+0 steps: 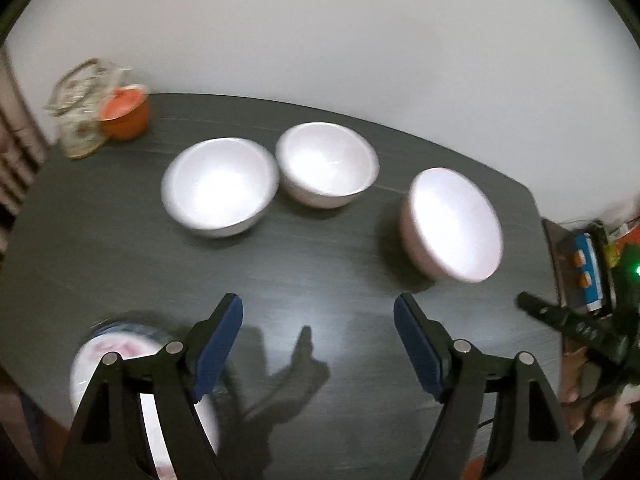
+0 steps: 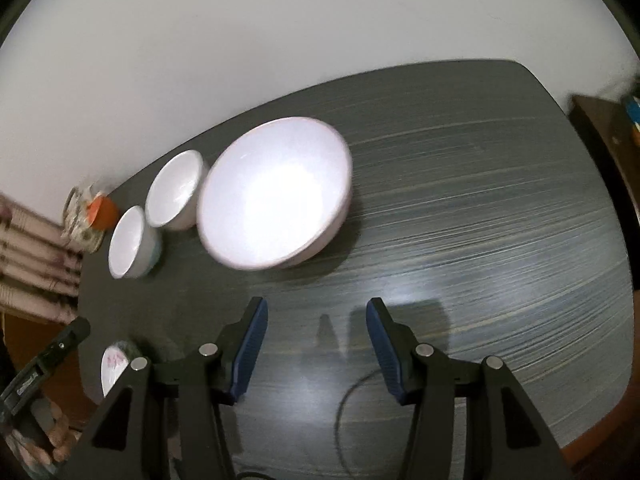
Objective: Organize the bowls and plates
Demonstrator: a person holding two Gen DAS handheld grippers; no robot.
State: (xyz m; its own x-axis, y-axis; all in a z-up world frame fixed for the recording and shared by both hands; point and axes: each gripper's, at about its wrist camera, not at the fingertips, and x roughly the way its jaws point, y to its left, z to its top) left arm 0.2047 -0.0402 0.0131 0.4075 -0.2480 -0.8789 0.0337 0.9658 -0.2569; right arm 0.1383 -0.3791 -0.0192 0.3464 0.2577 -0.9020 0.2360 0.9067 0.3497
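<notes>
Three white bowls stand in a row on the dark grey table [image 1: 320,272]. In the left wrist view they are the left bowl [image 1: 220,188], the middle bowl [image 1: 328,164] and the right bowl [image 1: 452,224]. A stack of plates [image 1: 120,356] with a pink pattern lies at the near left edge, partly behind my left finger. My left gripper [image 1: 318,304] hangs open over bare table, short of the bowls. My right gripper [image 2: 317,308] is open too, just short of the nearest bowl [image 2: 276,192]. The other two bowls [image 2: 176,188] [image 2: 130,240] and the plates [image 2: 114,364] lie to its left.
A patterned glass jug [image 1: 80,108] and an orange cup [image 1: 124,112] stand at the table's far left corner, by the white wall. A shelf with small items [image 1: 588,272] is beyond the right edge. A person's hand [image 1: 580,400] holds the right gripper's frame. A thin cable [image 2: 348,412] crosses the table.
</notes>
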